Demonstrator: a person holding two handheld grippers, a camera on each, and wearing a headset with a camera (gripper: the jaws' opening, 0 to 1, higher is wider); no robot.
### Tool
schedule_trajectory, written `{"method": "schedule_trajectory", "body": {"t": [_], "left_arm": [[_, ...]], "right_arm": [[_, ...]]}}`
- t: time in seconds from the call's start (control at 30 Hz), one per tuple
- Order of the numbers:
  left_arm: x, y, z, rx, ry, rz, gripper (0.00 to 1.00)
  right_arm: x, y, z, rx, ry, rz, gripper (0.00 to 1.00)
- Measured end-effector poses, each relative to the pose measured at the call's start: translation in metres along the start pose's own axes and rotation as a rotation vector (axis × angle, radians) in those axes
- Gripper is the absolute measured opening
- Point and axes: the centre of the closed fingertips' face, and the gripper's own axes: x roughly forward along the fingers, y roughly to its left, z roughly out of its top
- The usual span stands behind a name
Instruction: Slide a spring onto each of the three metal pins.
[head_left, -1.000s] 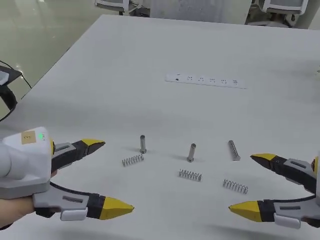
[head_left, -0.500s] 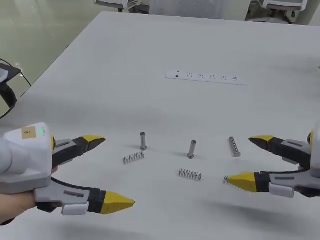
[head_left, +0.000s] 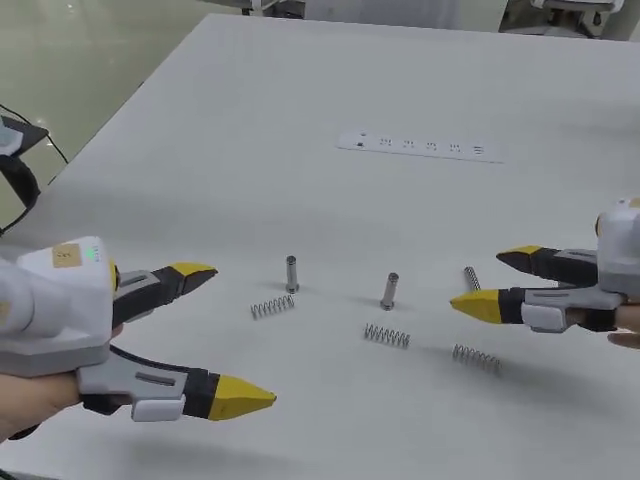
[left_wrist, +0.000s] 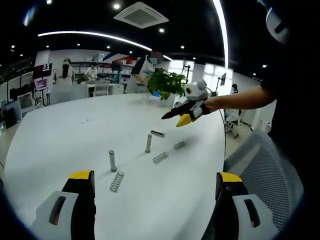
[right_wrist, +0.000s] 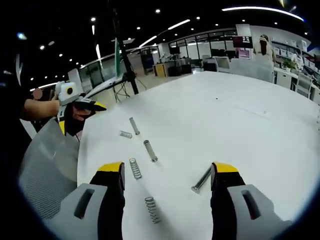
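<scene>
Your right tool (head_left: 478, 280) is spread wide over the surface (head_left: 300, 120), with a tipped pin (right_wrist: 201, 181) and a spring (right_wrist: 152, 209) lying just ahead of its jaws. Your left tool (head_left: 240, 334) is wide too, holding nothing; two upright pins (head_left: 291, 272) and two springs (head_left: 272, 306) sit further ahead of it.

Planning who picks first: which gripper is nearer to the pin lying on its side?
Right. The right gripper is open with the lying pin between its jaw tips in the head view. The left gripper is open too, away beyond the two upright pins.
</scene>
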Motion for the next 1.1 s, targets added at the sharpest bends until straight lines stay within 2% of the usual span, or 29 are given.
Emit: {"method": "schedule_trajectory", "body": {"t": [0.2,0.27,0.47,0.67,0.9,1.1], "left_arm": [[0.0,0.001,0.0,-0.001,0.0,0.0,0.98],[0.0,0.0,0.0,-0.003,-0.001,-0.001,0.98],[0.0,0.0,0.0,-0.003,0.0,-0.004,0.98],[0.0,0.002,-0.002,-0.007,-0.001,-0.004,0.98],[0.0,0.003,-0.002,-0.007,0.001,-0.006,0.98],[-0.003,0.004,-0.002,-0.009,0.002,-0.003,0.98]], "right_arm": [[0.009,-0.013,-0.004,0.03,0.056,-0.031,0.63],[0.012,-0.021,-0.007,0.039,0.078,-0.055,0.59],[0.017,-0.038,-0.018,0.11,0.157,-0.103,0.49],[0.024,-0.051,-0.019,0.19,0.177,-0.137,0.4],[0.034,-0.062,-0.029,0.232,0.255,-0.188,0.29],[0.037,-0.072,-0.036,0.321,0.278,-0.225,0.22]]}}
